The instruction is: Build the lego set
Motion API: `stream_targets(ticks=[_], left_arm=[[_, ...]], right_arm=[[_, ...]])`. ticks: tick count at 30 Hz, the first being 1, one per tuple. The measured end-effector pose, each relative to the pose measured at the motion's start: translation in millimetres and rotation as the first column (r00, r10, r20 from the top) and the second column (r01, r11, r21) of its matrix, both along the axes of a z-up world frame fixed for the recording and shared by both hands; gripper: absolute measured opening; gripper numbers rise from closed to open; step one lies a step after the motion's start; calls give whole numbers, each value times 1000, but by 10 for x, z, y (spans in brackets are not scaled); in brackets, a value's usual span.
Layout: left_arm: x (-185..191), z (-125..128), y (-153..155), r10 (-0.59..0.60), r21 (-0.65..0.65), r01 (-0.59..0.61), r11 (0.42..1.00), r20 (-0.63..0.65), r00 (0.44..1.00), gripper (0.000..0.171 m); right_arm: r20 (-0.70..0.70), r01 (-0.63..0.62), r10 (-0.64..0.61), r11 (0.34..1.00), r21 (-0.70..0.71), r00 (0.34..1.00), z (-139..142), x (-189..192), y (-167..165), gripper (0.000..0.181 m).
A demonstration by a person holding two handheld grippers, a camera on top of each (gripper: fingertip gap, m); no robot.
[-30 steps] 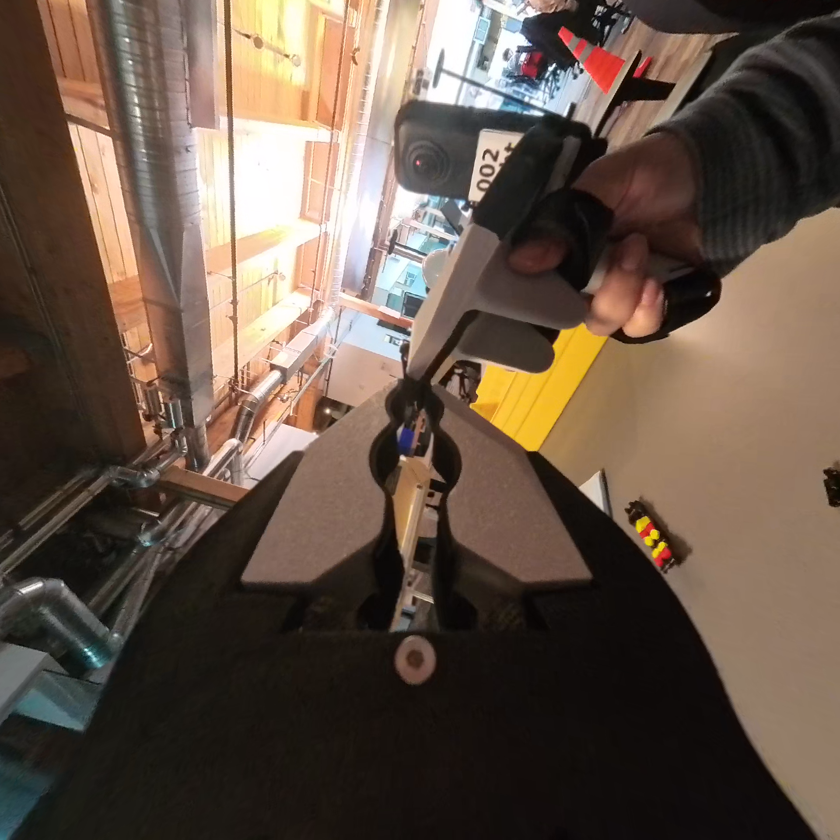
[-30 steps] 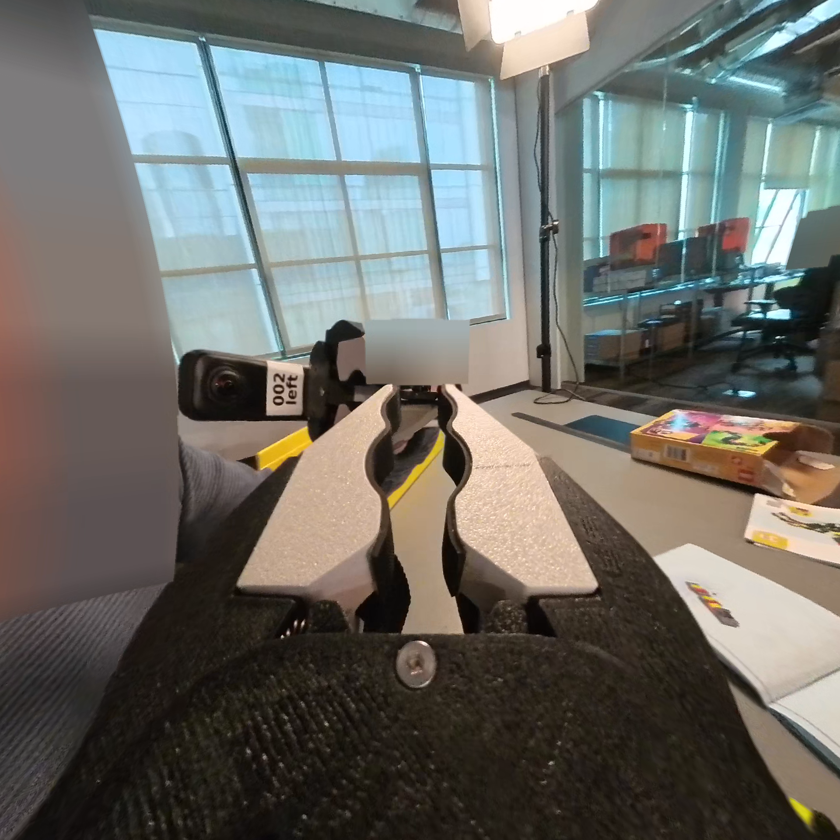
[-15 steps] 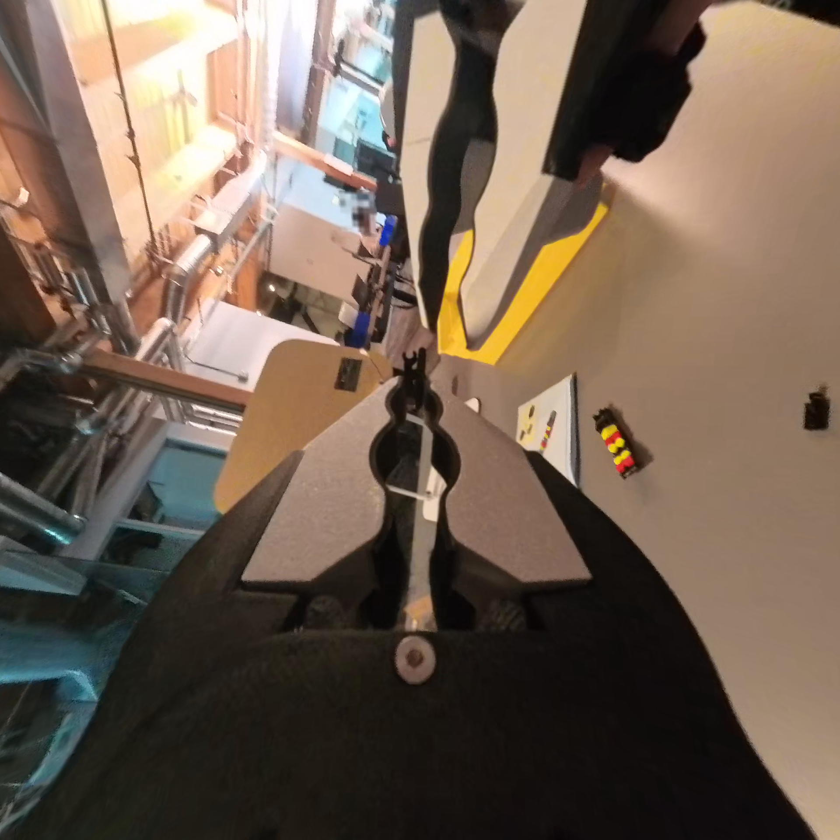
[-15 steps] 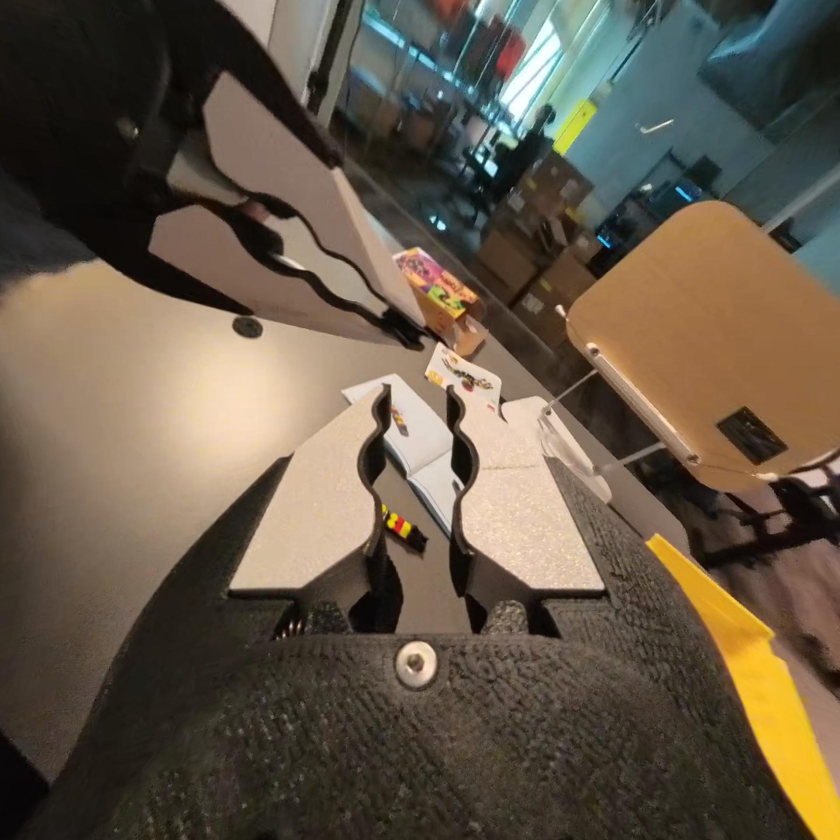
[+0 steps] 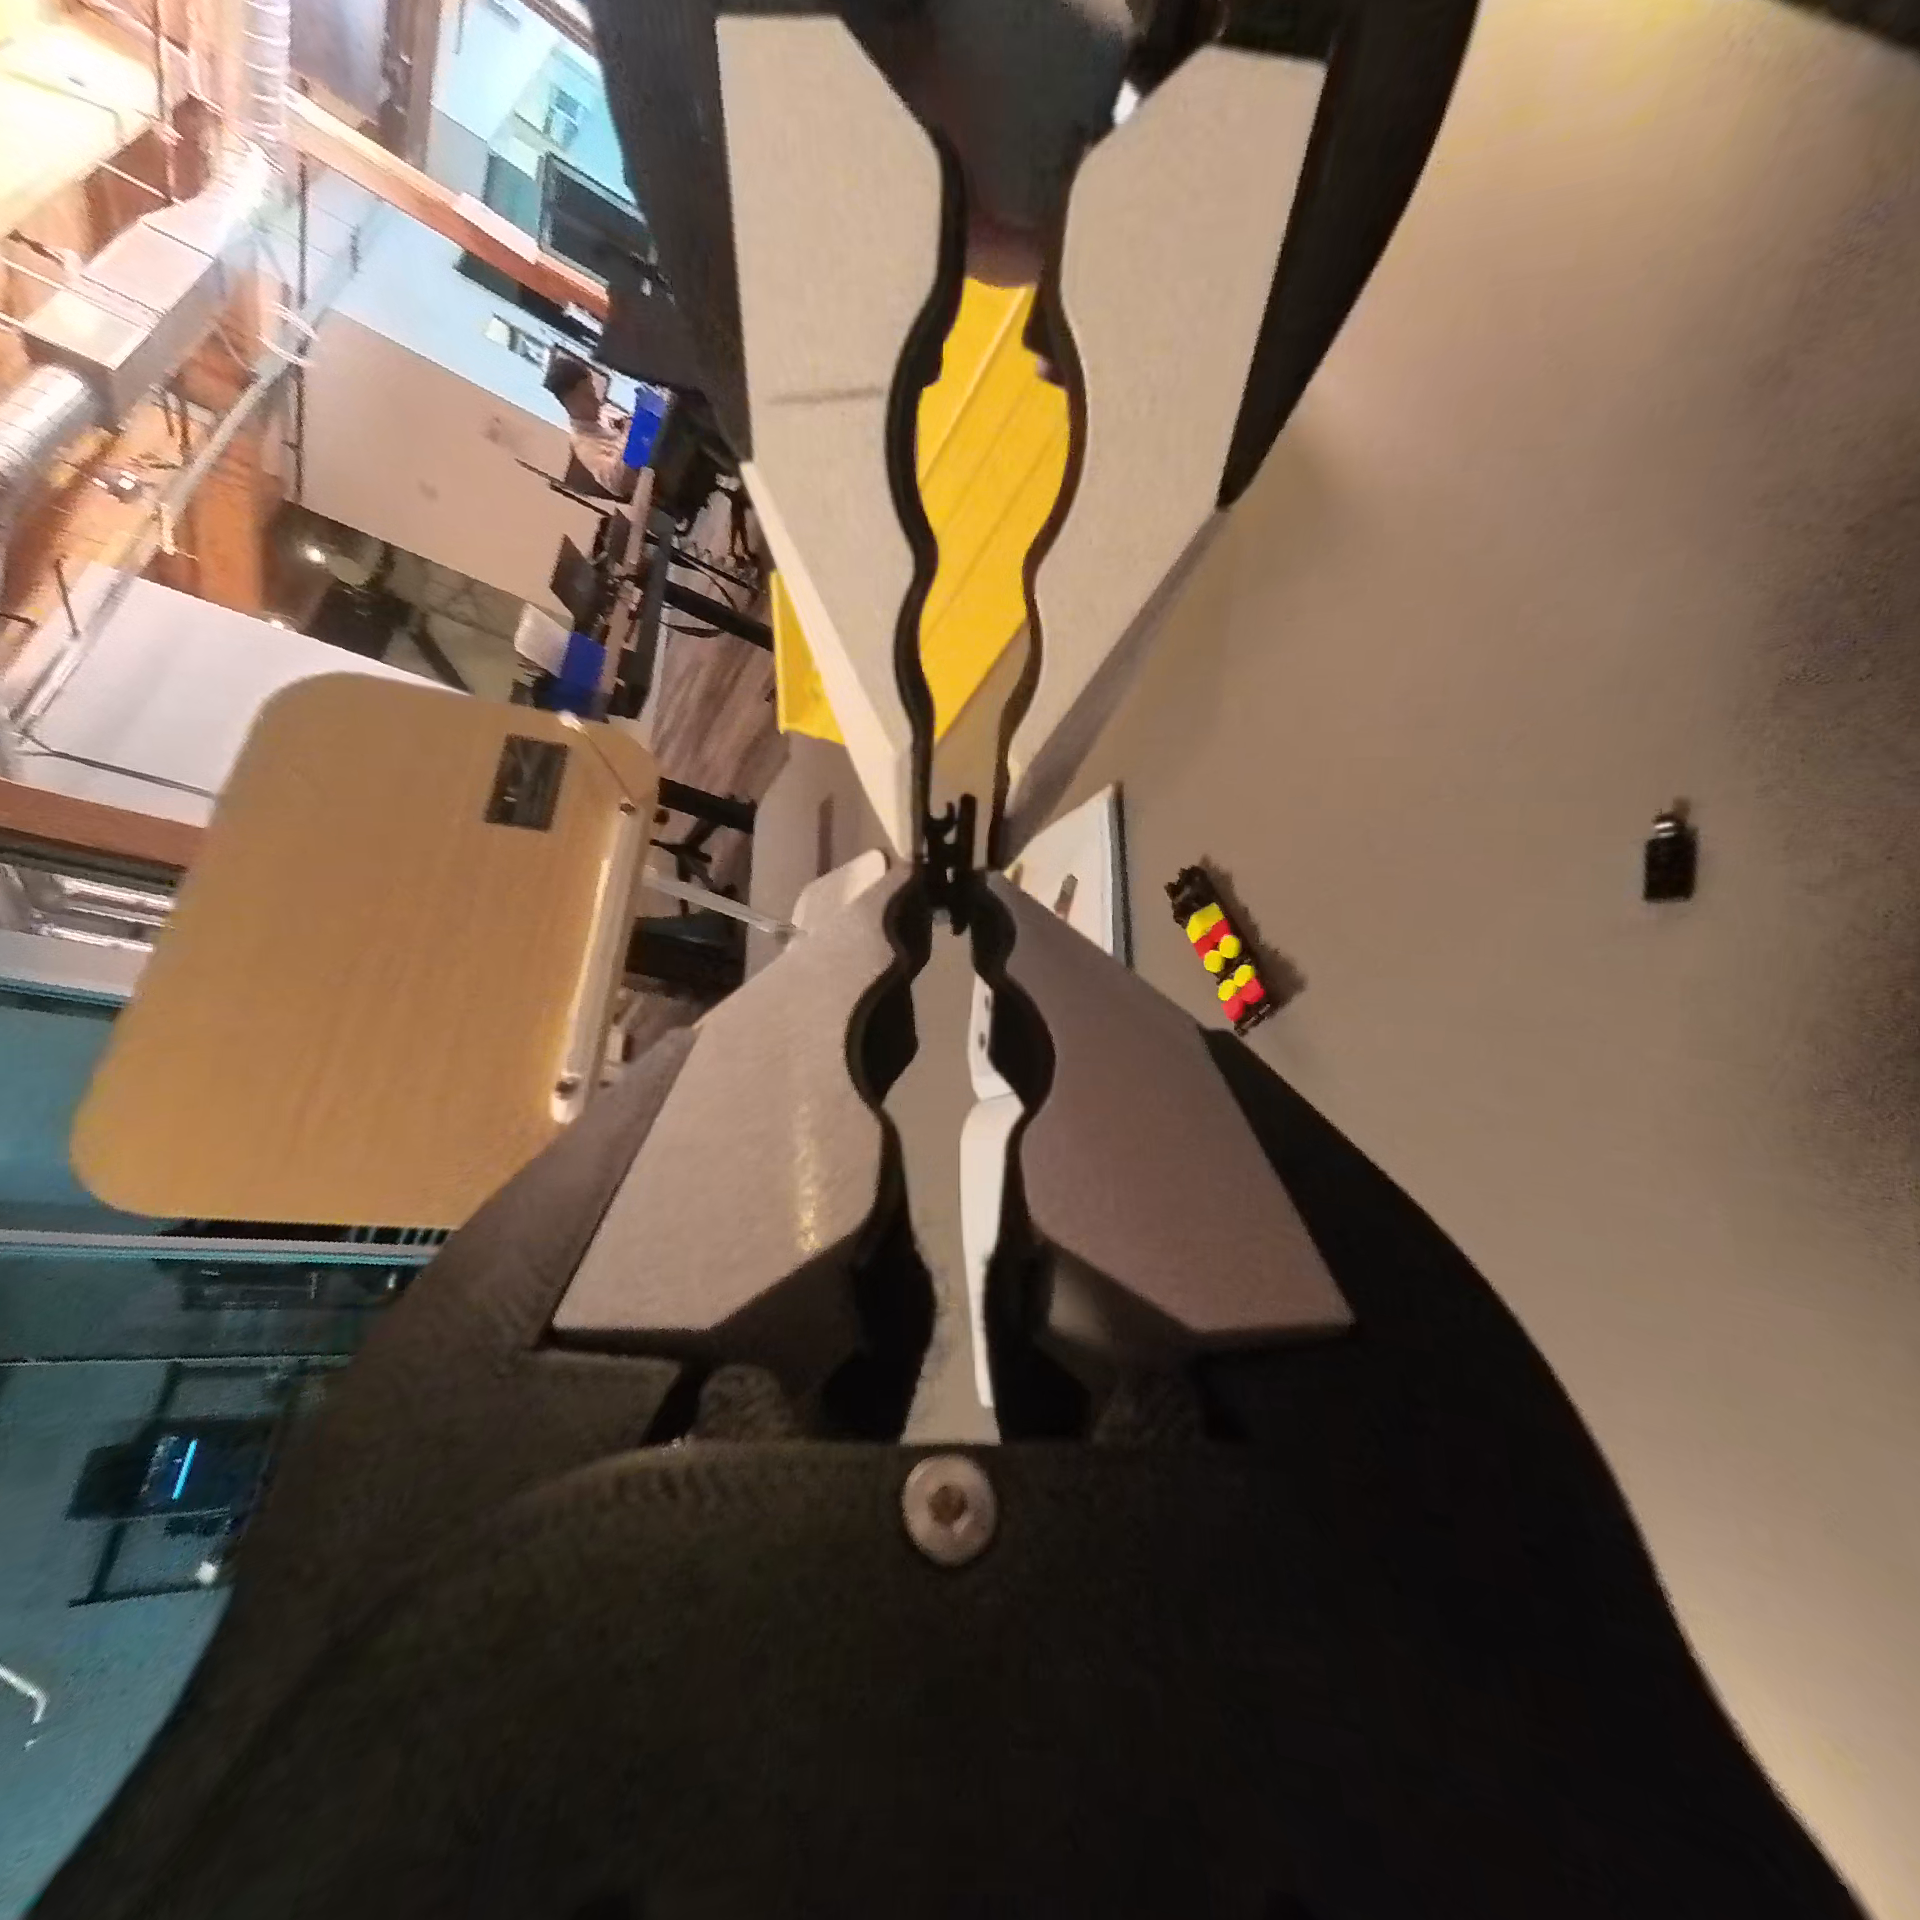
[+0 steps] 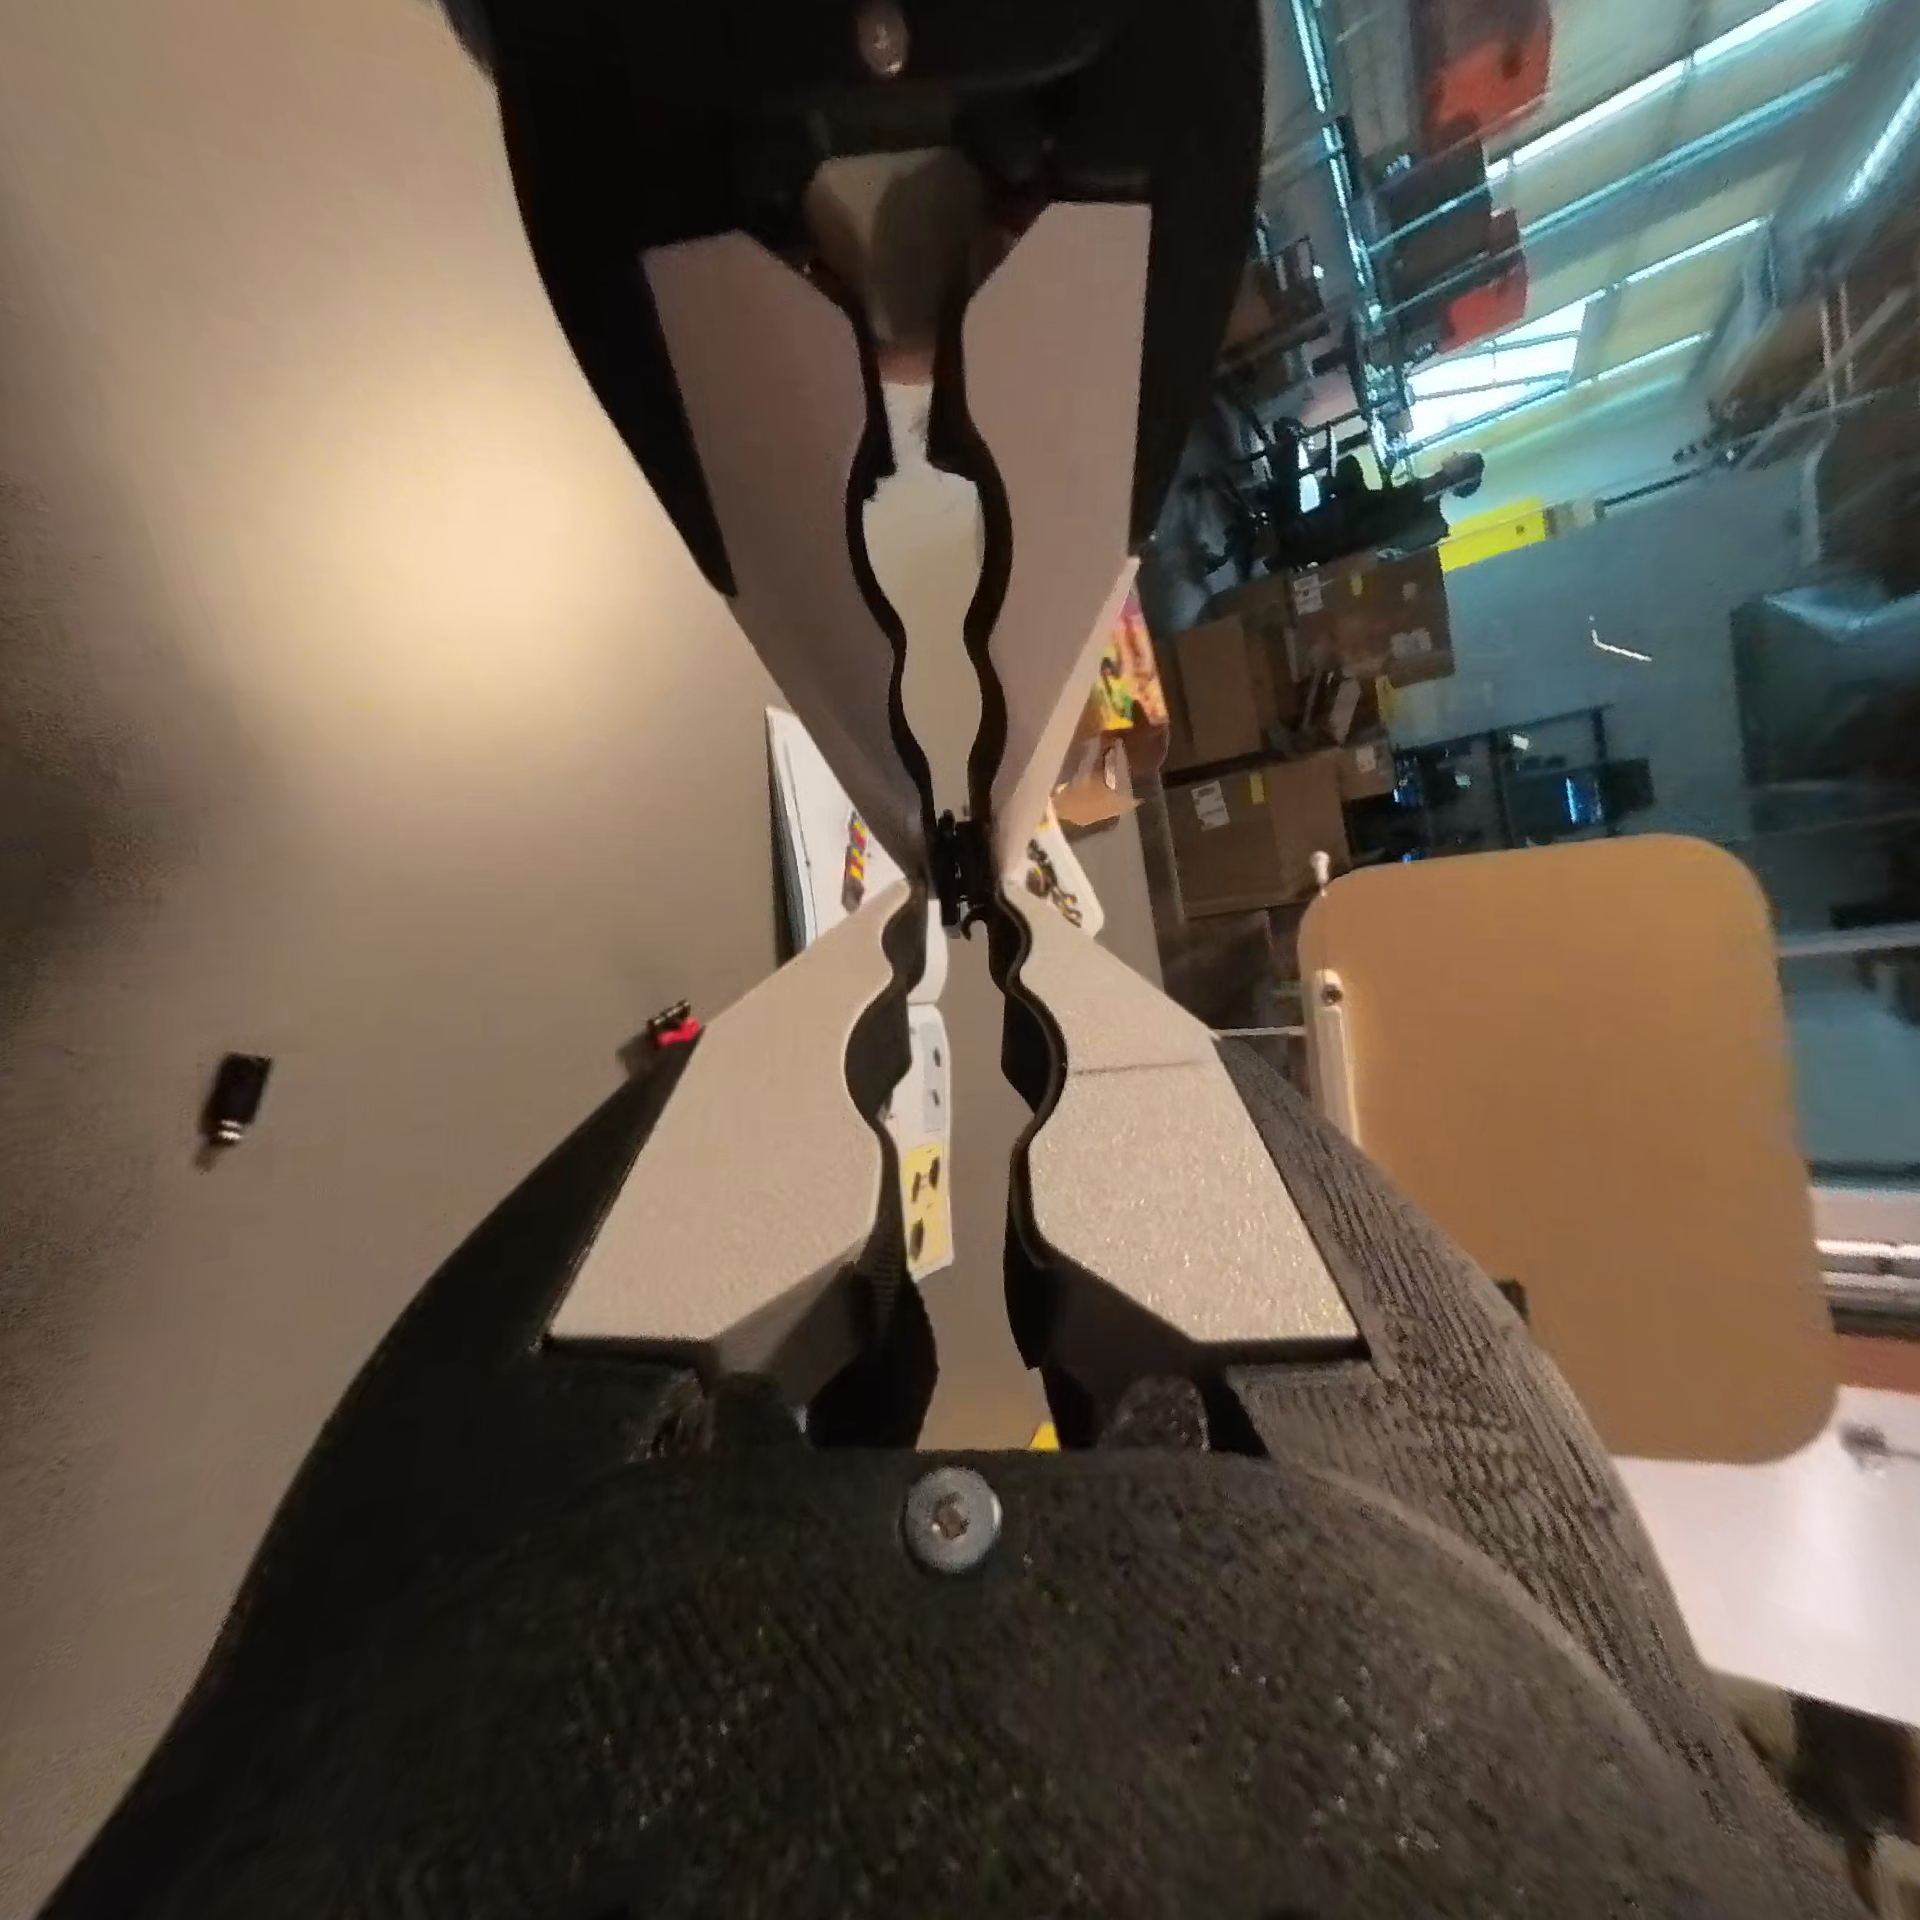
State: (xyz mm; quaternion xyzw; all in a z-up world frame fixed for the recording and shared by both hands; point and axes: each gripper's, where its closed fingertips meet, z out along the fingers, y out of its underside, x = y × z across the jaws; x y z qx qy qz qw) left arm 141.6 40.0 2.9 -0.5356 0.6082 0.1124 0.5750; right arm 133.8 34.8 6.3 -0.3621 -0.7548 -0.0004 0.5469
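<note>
My left gripper (image 5: 951,902) is shut on a small black lego piece (image 5: 951,847), pinched at its fingertips and held in the air above the table (image 5: 1558,468). My right gripper (image 6: 961,920) faces it tip to tip. Its jaws stand a narrow gap apart around the free end of the same black piece (image 6: 958,862), with a slit showing on each side. In the left wrist view the right gripper (image 5: 961,816) comes in from the top. In the right wrist view the left gripper (image 6: 956,805) comes in from the top. A red, yellow and black lego assembly (image 5: 1226,966) lies on the table.
A loose small black piece (image 5: 1668,862) lies on the table, and it also shows in the right wrist view (image 6: 237,1091). An open instruction booklet (image 6: 821,842) lies beyond the tips. A colourful lego box (image 6: 1127,675) sits farther off. A tan-backed chair (image 6: 1558,1143) stands at the table's edge. Less than 4 cm separates the two grippers' tips.
Both grippers swung from pointing apart to facing each other tip to tip. The right gripper's tips came around the black piece in the left gripper, and its jaws narrowed.
</note>
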Motion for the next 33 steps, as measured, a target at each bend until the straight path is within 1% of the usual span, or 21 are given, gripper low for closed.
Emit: stream_targets(ticks=[3, 5, 8, 10, 12, 14, 17, 19, 22, 25, 28, 30, 33], left_arm=[[-26, -243, 167, 17, -52, -17, 999, -2, 1000, 6], [-47, -451, 276, 37, -114, -37, 993, -1, 999, 6], [-67, -830, 365, 84, -256, -79, 963, 10, 996, 6], [-26, -1083, 332, 112, -373, -85, 924, 49, 993, 6], [24, -1289, 249, 136, -473, -86, 877, 74, 988, 6], [61, -1408, 172, 152, -536, -93, 839, 67, 986, 6], [133, -1519, 68, 154, -639, -78, 765, 64, 986, 6], [161, -1570, 21, 151, -682, -61, 729, 73, 986, 7], [177, -1645, -17, 143, -712, -50, 701, 72, 987, 7], [176, -1643, -15, 136, -701, -44, 712, 76, 988, 7], [176, -1642, -18, 123, -665, -46, 745, 69, 990, 7], [175, -1642, -21, 113, -628, -53, 776, 55, 992, 6], [175, -1639, -19, 109, -595, -66, 801, 36, 993, 6]], right_arm=[[41, -33, 33, 999, 4, 999, -253, -22, 197, 9], [69, -52, 55, 998, -47, 996, -476, -43, 310, 8], [120, -73, 98, 977, -201, 988, -862, -52, 378, 8], [153, -94, 148, 945, -312, 977, -1106, -9, 334, 8], [156, -125, 208, 898, -422, 965, -1293, 37, 246, 7], [155, -142, 255, 846, -515, 954, -1400, 79, 166, 7], [181, -125, 296, 776, -618, 938, -1502, 146, 74, 7], [193, -116, 314, 746, -656, 929, -1554, 174, 32, 7], [208, -105, 324, 731, -674, 923, -1622, 189, 4, 8], [204, -118, 323, 749, -652, 924, -1619, 188, 3, 7], [210, -145, 316, 806, -574, 925, -1619, 193, 0, 7], [211, -153, 306, 832, -534, 928, -1618, 196, -3, 6], [211, -156, 303, 840, -519, 929, -1617, 197, -4, 6]])
